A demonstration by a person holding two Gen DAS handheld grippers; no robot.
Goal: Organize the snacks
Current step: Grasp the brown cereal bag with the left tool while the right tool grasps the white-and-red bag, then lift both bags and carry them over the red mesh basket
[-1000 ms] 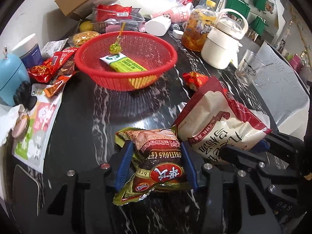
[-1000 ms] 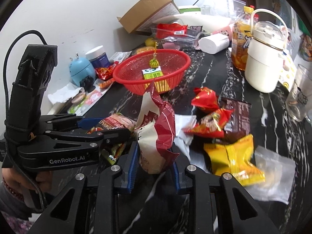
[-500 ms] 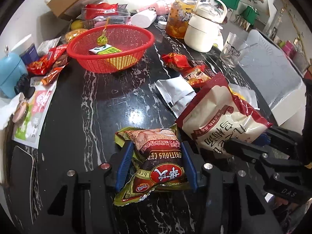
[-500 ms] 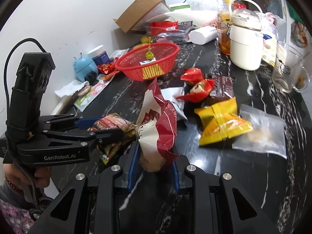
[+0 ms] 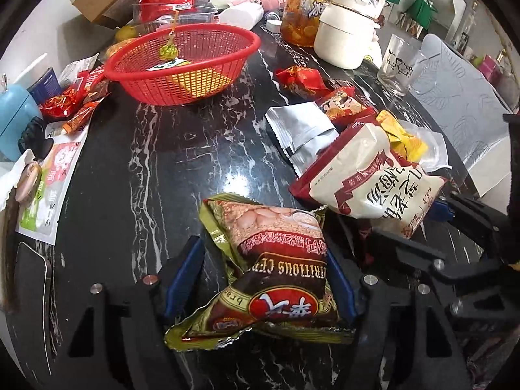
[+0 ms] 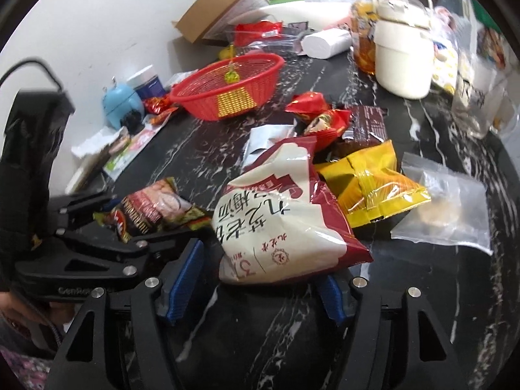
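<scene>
1. Letting go cleanly is the step in hand: the left tongs [image 5: 260, 279] have just been opening, and the cereal packet [image 5: 276, 260] lies loose between the blue pads on the bench [image 5: 146, 169].
2. The right tongs [image 6: 253, 289] have likewise just been opening, wide around the white plum bag [image 6: 279, 224], near the bench's front edge.
3. Lift both tongs straight off so neither pad drags a wrapper.
4. The red basket [image 5: 182, 65] waits well apart, toward the back edge.
</scene>
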